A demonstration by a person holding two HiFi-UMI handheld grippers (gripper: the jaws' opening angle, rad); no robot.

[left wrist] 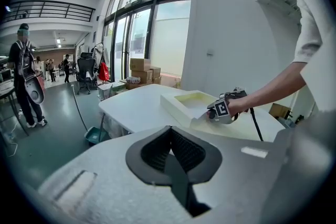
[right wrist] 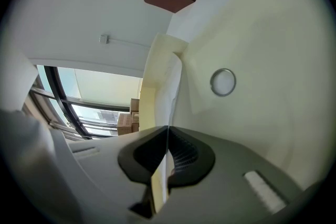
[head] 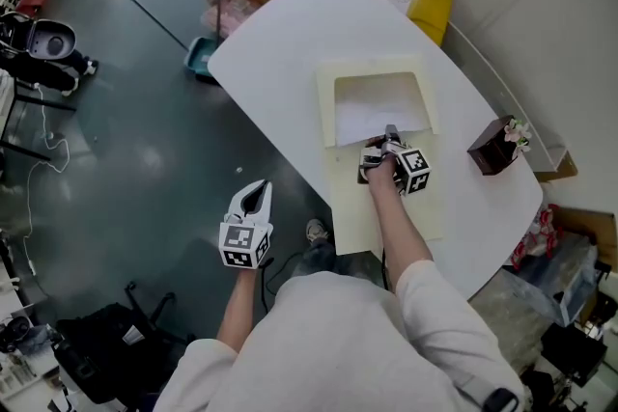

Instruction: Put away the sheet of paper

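left gripper (head: pixel 253 205): jaws together, nothing between them; off the table's near edge, over the floor (head: pixel 145 159), well apart from the work; idle.
right gripper (right wrist: pixel 168 132): jaws fully closed, pinching the near edge of the sheet of paper (right wrist: pixel 169 93); thin edge visible between the pads.
lid (head: pixel 386 217): folded open flat, directly under and behind the right gripper; round metal snap (right wrist: pixel 223 82) on it, just ahead of the jaws and off to one side.
sheet position: runs straight ahead from the right jaws; far part lies inside the tray of the cream box (head: pixel 328 106), near edge at the tray's front, lifted in the grip.
beyond: brown box (head: pixel 494 150) with small flowers, out to the right gripper's right, well apart from the tray; rest of the table (head: pixel 280 43) bare ahead of the cream box.
step: judged as insertion; sheet mostly in the tray, not yet let go.
next move: probably nudge forward and down so the near edge clears the tray's front wall and lies flat, then open the jaws and back out without dragging the sheet.
after that: lid likely needs folding over the tray; left gripper free to help or steady the cream box.
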